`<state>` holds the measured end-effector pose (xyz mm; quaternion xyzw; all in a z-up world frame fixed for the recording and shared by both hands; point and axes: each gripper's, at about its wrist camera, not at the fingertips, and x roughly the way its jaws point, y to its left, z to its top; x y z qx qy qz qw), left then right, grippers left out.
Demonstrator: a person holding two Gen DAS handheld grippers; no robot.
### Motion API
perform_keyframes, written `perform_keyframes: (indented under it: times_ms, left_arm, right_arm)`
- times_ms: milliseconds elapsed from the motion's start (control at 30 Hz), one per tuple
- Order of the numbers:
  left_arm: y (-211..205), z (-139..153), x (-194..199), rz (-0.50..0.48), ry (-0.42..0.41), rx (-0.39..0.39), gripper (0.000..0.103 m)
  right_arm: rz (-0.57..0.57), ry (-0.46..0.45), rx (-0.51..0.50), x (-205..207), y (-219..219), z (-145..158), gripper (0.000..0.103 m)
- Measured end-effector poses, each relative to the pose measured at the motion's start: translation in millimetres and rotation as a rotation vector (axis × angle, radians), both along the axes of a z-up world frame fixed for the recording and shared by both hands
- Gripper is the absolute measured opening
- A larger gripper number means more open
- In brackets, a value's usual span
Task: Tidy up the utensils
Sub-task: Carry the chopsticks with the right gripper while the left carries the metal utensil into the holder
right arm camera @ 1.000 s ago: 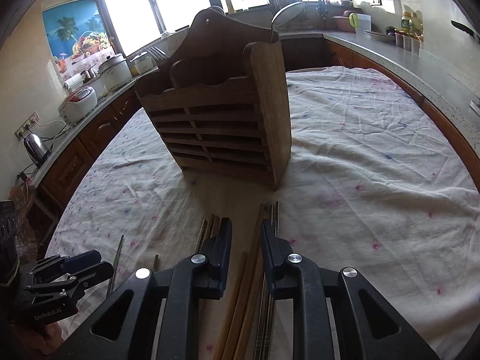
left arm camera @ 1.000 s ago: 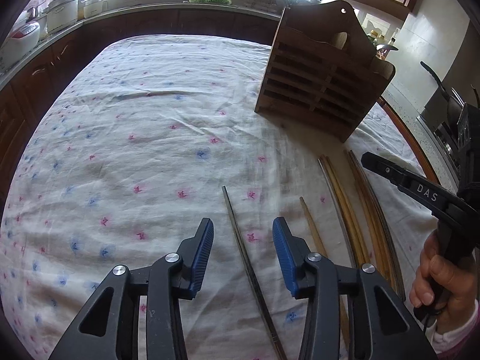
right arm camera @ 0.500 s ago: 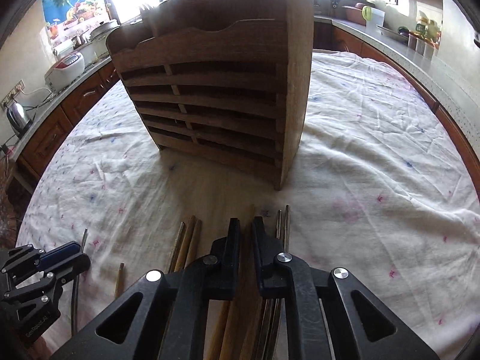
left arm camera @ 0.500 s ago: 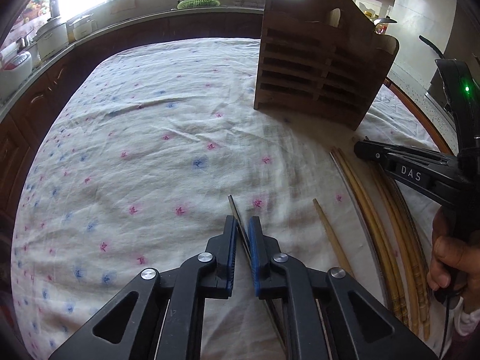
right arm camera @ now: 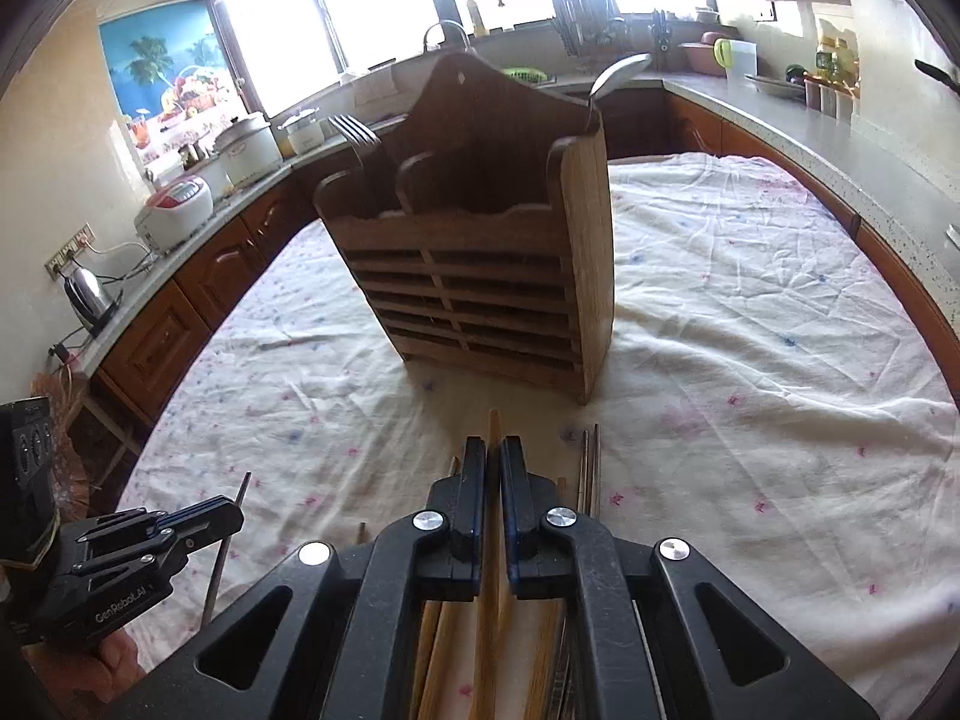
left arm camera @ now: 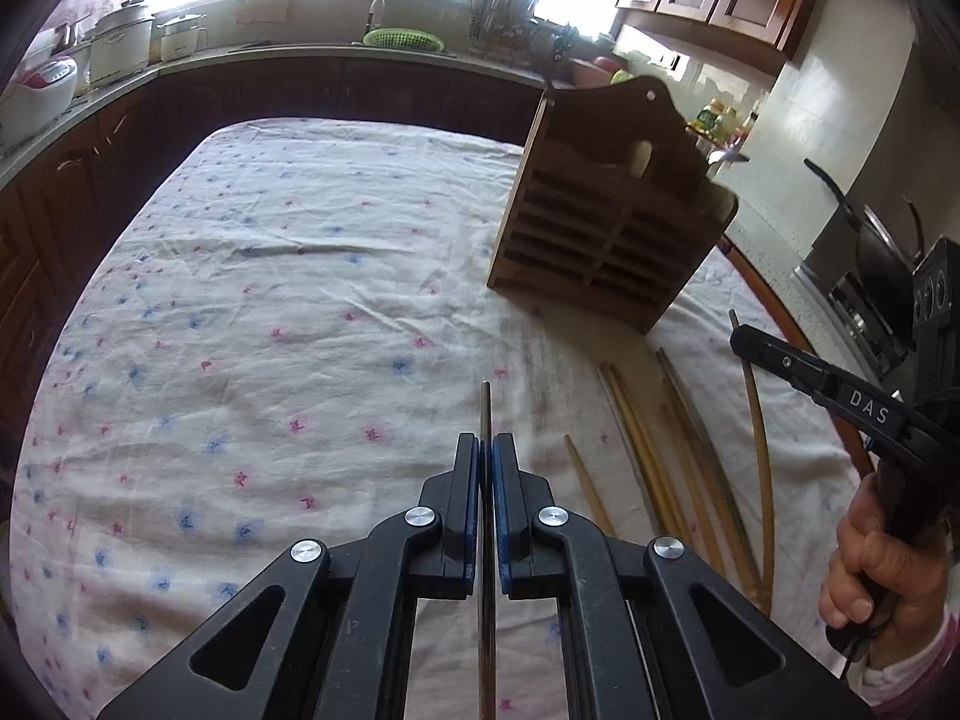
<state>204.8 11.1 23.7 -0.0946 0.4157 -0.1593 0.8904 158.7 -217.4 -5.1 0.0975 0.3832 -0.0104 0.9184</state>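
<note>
In the left wrist view my left gripper (left arm camera: 486, 443) is shut on a thin dark metal chopstick (left arm camera: 486, 405), held just above the flowered cloth (left arm camera: 270, 312). In the right wrist view my right gripper (right arm camera: 493, 445) is shut on a wooden chopstick (right arm camera: 493, 425), raised over the loose chopsticks (right arm camera: 591, 468) on the cloth. The slatted wooden utensil holder (right arm camera: 480, 288) stands upright just beyond, with a fork (right arm camera: 354, 129) and a spoon (right arm camera: 618, 75) in it. Each gripper also shows in the other view: the right gripper (left arm camera: 737, 339) with its wooden chopstick (left arm camera: 757, 420), and the left gripper (right arm camera: 235, 515).
Several more wooden and metal chopsticks (left arm camera: 660, 468) lie side by side on the cloth in front of the holder (left arm camera: 606, 240). A counter with rice cookers (right arm camera: 246, 147), a kettle (right arm camera: 87, 291) and a sink runs around the table. A person's hand (left arm camera: 870, 564) grips the right handle.
Both grippers went from open to shut, each on a chopstick, and then rose, lifting the chopsticks off the cloth. The holder now looks further off in both views.
</note>
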Motion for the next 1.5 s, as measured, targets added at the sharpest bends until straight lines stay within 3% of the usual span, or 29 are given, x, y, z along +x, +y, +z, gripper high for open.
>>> perform_keyframes:
  times_ms: [267, 533, 700, 1067, 1500]
  left_arm:
    - [28.8, 61.5, -41.3, -0.012, -0.146, -0.116, 0.003]
    - [42.6, 85.7, -65.0, -0.027, -0.222, -0.159, 0.003]
    - [45.8, 89.5, -66.6, -0.016, -0.243, -0.164, 0.003]
    - [43.4, 99.0, -56.5, -0.001, -0.275, -0.161, 0.003]
    - [41.4, 131.1, -9.5, 0.016, -0.382, -0.212, 0.003]
  right_arm:
    - [-0.006, -0.159, 0.021, -39.1, 1.1, 61.0, 0.005]
    - [-0.027, -0.296, 0.001, -63.3, -2.8, 111.3, 0.005]
    - [-0.034, -0.333, 0.005, -66.8, -5.2, 123.5, 0.005]
    - [-0.035, -0.344, 0.018, -63.4, -7.6, 121.1, 0.005]
    - [-0.066, -0.443, -0.002, -47.9, -15.3, 155.0, 0.005]
